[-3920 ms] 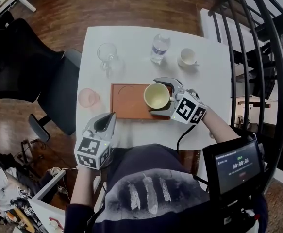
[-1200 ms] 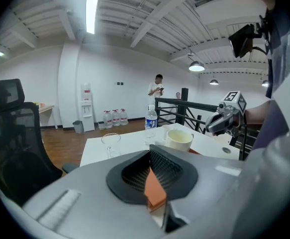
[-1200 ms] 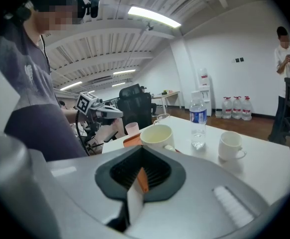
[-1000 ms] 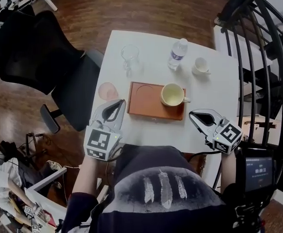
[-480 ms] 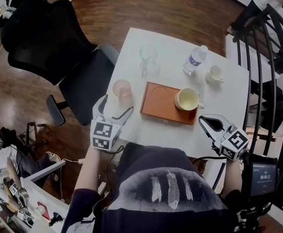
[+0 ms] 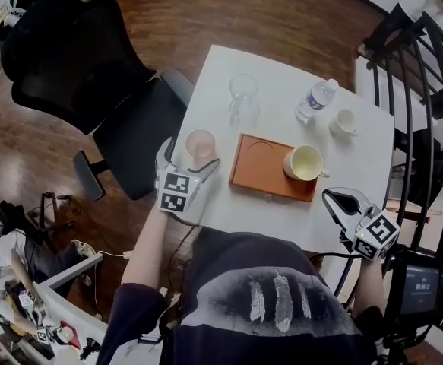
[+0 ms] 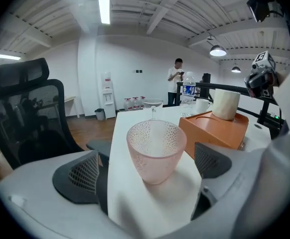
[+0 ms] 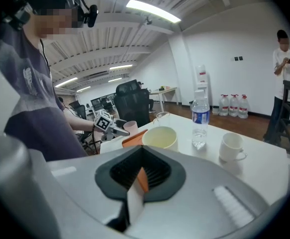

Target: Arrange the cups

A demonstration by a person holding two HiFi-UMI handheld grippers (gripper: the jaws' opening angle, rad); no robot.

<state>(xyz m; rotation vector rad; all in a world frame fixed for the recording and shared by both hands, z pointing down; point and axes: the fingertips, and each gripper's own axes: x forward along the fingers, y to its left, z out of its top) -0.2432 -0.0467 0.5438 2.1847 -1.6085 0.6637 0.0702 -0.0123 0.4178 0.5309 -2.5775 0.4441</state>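
On the white table (image 6: 270,220), left gripper (image 6: 189,162) is opening around pink cup (image 6: 200,143) (untouched; best centred before squeezing). Right gripper (image 6: 341,200) is hovering, pressed together.

Lit brightly and evenly from ceiling strip lights (image 7: 104,4) overhead, with only a soft shadow beside the pink cup (image 7: 156,151) on the white table (image 7: 130,128). Bent hard by fisheye at the edges, vignetted black in gripper-view corners, and blurred close up.

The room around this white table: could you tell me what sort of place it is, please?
Probably an office: a black office chair, a water dispenser with spare bottles, and ceiling strip lights.
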